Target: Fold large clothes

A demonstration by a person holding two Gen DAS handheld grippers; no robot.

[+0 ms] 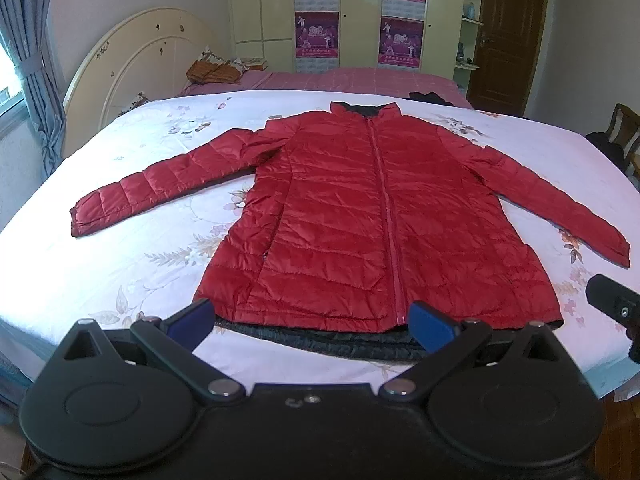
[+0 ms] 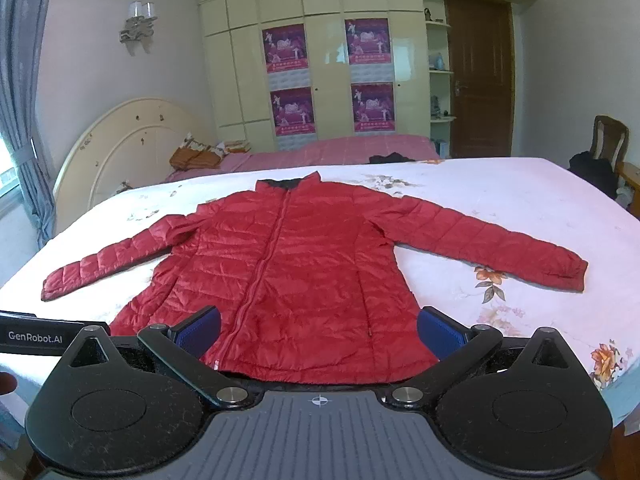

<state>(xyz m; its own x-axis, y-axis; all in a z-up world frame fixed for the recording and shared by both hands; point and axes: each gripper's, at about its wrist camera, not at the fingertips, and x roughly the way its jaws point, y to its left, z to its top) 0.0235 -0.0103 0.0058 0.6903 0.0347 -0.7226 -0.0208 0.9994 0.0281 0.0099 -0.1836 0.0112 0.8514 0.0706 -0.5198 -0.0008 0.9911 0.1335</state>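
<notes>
A red quilted puffer jacket (image 1: 360,216) lies flat and zipped on the white floral bed sheet (image 1: 120,260), collar away from me, both sleeves spread out to the sides. Its dark lining shows under the hem. It also shows in the right wrist view (image 2: 304,276). My left gripper (image 1: 312,320) is open and empty, held just short of the hem. My right gripper (image 2: 320,332) is open and empty, hovering over the hem's right half. The right gripper's body shows at the right edge of the left wrist view (image 1: 616,308).
A cream headboard (image 1: 132,64) stands at the far left. Behind the bed is a second bed with a pink cover (image 1: 360,78), a cream wardrobe (image 2: 328,60) and a brown door (image 2: 480,80). A wooden chair (image 2: 608,136) stands at the right.
</notes>
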